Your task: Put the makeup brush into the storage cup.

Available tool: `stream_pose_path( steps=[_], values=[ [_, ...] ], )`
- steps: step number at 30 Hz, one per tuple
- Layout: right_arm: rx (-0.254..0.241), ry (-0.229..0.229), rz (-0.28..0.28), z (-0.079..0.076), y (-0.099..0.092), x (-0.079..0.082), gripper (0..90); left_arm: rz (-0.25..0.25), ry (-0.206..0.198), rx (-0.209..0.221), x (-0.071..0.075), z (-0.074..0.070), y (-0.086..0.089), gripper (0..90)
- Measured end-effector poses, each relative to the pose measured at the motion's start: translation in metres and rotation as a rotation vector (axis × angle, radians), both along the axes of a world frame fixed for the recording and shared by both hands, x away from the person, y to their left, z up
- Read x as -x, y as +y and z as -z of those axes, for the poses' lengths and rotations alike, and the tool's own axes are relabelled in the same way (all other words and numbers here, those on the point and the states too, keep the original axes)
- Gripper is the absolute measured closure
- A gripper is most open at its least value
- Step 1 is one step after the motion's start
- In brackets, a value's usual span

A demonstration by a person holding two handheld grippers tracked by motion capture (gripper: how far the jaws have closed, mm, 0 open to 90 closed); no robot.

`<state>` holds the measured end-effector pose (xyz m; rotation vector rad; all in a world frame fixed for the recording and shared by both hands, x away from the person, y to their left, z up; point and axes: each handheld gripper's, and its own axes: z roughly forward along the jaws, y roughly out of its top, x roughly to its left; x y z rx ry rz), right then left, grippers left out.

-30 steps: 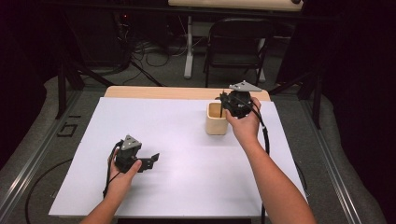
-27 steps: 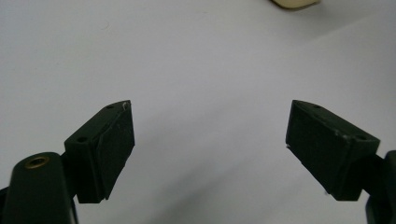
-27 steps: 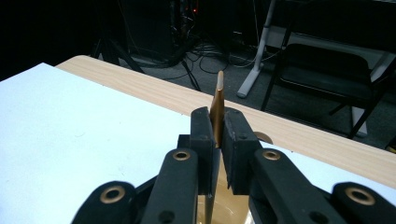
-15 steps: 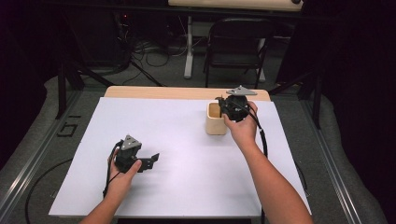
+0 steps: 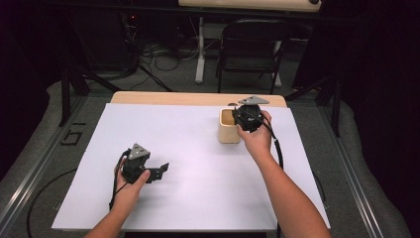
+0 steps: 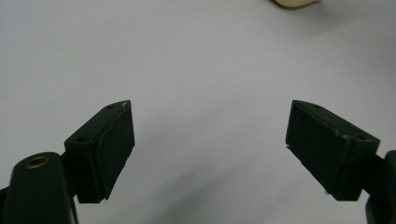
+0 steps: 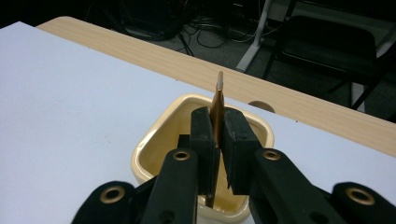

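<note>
A white sheet [image 5: 198,163] covers almost the whole wooden table [image 5: 198,98], and only a strip of bare wood shows along the far edge. Behind the table, on the grey floor, stand a black folding chair [image 5: 252,47] and a loose bundle of cables [image 5: 153,62]. On the sheet itself, the way between the two hands is free. A cream square cup [image 5: 229,126] stands near the far right corner of the sheet, close to the far edge. The right gripper [image 7: 217,140] hangs just over the opening of this cup, with the hand [image 5: 256,139] at the cup's right side. Its jaws are pressed together on a thin flat stick [image 7: 217,100], light brown, which stands upright between the pads; its top end rises above the jaws and its lower end goes down into the cup. The left gripper [image 6: 210,140] is near the front left part of the sheet, well apart from the cup. Its jaws stand wide apart, with nothing between them, just above the white surface.
</note>
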<state>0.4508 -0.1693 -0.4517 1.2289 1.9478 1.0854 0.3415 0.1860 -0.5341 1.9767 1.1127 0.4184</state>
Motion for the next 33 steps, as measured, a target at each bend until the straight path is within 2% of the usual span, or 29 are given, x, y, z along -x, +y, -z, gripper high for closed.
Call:
stream_pose_path(
  steps=[14,33],
  values=[
    [0.038,0.018,-0.006,0.008,0.0,-0.002,83.8,0.0,0.0,-0.001,0.0,0.0,0.0,15.8],
    [0.061,0.031,-0.01,0.012,0.003,-0.003,83.6,0.002,0.002,-0.003,0.0,0.0,0.0,15.8]
  ],
)
